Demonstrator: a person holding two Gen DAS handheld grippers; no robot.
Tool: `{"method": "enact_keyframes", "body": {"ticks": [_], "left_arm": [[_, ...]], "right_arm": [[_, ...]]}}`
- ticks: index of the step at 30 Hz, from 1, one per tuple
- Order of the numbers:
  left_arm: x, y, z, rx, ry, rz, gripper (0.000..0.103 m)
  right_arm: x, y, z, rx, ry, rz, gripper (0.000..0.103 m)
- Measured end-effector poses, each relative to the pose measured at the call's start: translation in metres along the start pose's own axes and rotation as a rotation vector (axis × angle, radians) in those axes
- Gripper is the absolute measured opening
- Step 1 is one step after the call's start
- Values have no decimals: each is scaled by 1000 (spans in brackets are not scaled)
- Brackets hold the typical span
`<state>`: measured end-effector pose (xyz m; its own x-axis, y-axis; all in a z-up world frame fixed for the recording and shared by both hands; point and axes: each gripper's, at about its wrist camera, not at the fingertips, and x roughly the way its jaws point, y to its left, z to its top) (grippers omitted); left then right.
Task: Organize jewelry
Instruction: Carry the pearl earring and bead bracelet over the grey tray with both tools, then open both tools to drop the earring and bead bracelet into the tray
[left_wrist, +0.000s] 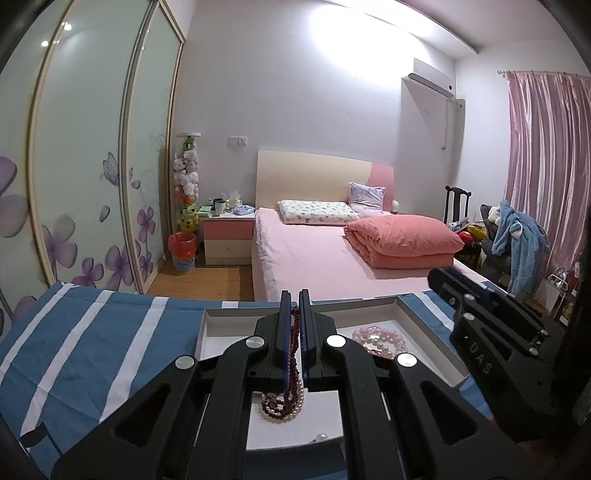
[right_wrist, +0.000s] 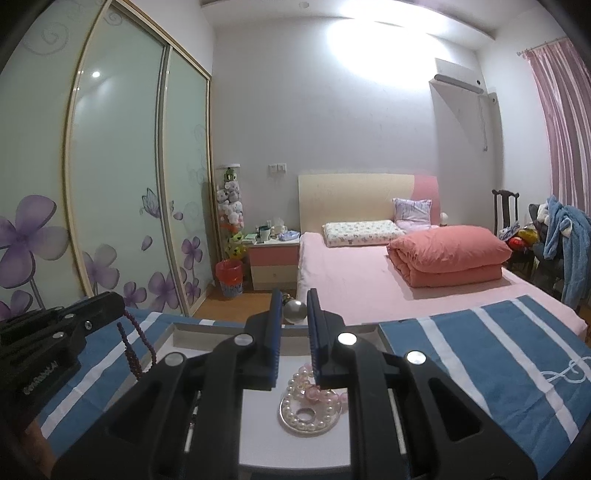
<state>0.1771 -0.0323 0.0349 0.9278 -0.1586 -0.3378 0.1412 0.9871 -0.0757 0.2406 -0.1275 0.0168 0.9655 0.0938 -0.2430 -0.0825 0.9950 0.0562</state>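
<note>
Left wrist: claw (left_wrist: 294, 314) clamped on dark-red bead strand (left_wrist: 293, 354).

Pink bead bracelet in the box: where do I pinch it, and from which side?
Probably from above, one finger inside the loop and one outside, across the arc of the pink bead bracelet farthest from the pearl bracelet. It lies low, overlapping the pearls, with the box wall blocking a sideways approach.

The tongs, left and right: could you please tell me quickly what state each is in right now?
Left tongs: shut on the dark red bead necklace, which hangs from them.
Right tongs: shut on a silvery round ornament.
</note>
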Motion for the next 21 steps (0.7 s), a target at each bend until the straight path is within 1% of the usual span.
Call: {"method": "enact_keyframes", "body": {"ticks": [6,10,15,17,18,19,21], "left_arm": [[18,1,-2,-5,24,-13,5],[26,1,-2,-7,30,-15,5],[38,2,-6,-24,64,-11,5],[43,4,-8,-39,85,-15,5],[45,6,-9,-51,92,-16,5],[46,8,-10,-58,96,-20,6],[45,14,-9,-74,101,-20,7]], "right_arm": [[23,-4,-12,14,54,5,14],[32,-5,-13,17,69,7,14],[46,-6,-17,30,109,24,14],[53,-5,-21,30,145,41,15],[55,-5,-22,33,155,46,18],[55,-5,-23,37,161,49,34],[53,-7,-23,50,155,50,47]]}}
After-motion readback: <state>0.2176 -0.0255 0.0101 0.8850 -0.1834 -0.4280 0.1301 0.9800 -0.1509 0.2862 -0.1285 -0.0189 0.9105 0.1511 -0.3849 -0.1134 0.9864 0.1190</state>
